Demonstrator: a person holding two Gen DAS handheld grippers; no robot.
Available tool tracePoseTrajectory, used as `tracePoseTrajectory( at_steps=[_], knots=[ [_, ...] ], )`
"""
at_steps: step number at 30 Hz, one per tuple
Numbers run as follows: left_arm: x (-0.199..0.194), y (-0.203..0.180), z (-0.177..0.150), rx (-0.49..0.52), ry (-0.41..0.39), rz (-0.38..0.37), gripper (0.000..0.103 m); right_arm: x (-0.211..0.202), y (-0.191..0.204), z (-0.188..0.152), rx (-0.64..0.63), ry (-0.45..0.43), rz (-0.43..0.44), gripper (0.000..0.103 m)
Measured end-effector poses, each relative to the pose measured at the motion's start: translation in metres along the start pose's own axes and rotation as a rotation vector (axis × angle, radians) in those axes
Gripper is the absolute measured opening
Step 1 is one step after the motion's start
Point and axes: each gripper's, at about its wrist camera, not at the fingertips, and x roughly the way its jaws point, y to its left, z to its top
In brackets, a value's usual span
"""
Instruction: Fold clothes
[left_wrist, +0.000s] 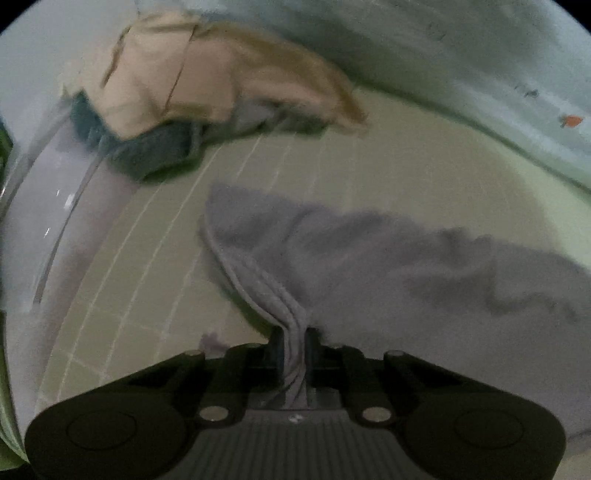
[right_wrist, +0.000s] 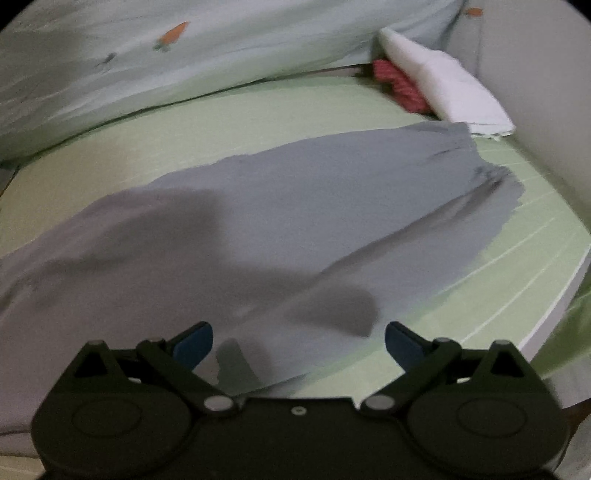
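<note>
While clamped tight in the left hand-held gripper (left_wrist: 293, 338), bunched edge of the soft grey cloth garment (left_wrist: 369, 266) sits squeezed between both black fingers, ribbed folds running straight down into the jaws. Rest of that grey garment fans out to the right across the pale green striped bed sheet (left_wrist: 155, 295), rumpled and a little blurred. Farther up on the left wrist view, a heap: tan fabric piece (left_wrist: 192, 81) draped over a dark blue-grey cloth (left_wrist: 155, 151), lying well apart from the held garment, near the bed's white edge (left_wrist: 44, 206). Beyond, along the top, light mint pillow with small orange carrot prints (left_wrist: 480, 55).

Over to the right wrist view: right hand-held gripper (right_wrist: 299, 343) spread wide, blue-padded fingertips (right_wrist: 195, 343) far apart, nothing between them. Hovers over the near edge of the same grey garment (right_wrist: 295, 206), which lies mostly flat and stretched diagonally over the green sheet (right_wrist: 498, 258); cannot tell whether the fingertips touch the cloth. Dark shadows fall across the grey fabric near the jaws. At the far right corner of the bed, folded white cloth (right_wrist: 447, 88) resting against a red knitted item (right_wrist: 399, 85), the garment's far edge reaching just beside the white cloth. Carrot-print pillow (right_wrist: 184, 55) lying along the far side of the bed.
</note>
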Motion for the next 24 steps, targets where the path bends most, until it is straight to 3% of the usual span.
tracePoseTrajectory(
  at_steps=[7,12,14,18,20,24],
  knots=[
    [-0.016,-0.138,0.002,0.176,-0.093,-0.126,0.012,0.009,-0.072,0.022,0.054,-0.010,-0.014,0.101],
    [0.002,-0.240,-0.034,0.278,-0.061,-0.234,0.018,0.021,-0.119,0.036,0.103,-0.009,-0.016,0.101],
    [0.010,-0.263,-0.049,0.317,-0.007,-0.233,0.030,0.026,-0.127,0.037,0.097,0.013,-0.008,0.101],
    [-0.001,-0.271,-0.071,0.358,-0.026,-0.213,0.050,0.029,-0.133,0.037,0.072,0.014,0.023,0.101],
    [-0.011,-0.259,-0.073,0.288,-0.053,-0.181,0.058,0.034,-0.136,0.041,0.078,0.021,0.033,0.101],
    [-0.014,-0.215,-0.064,0.087,-0.080,-0.145,0.062,0.037,-0.130,0.048,0.070,0.020,0.053,0.101]
  ],
)
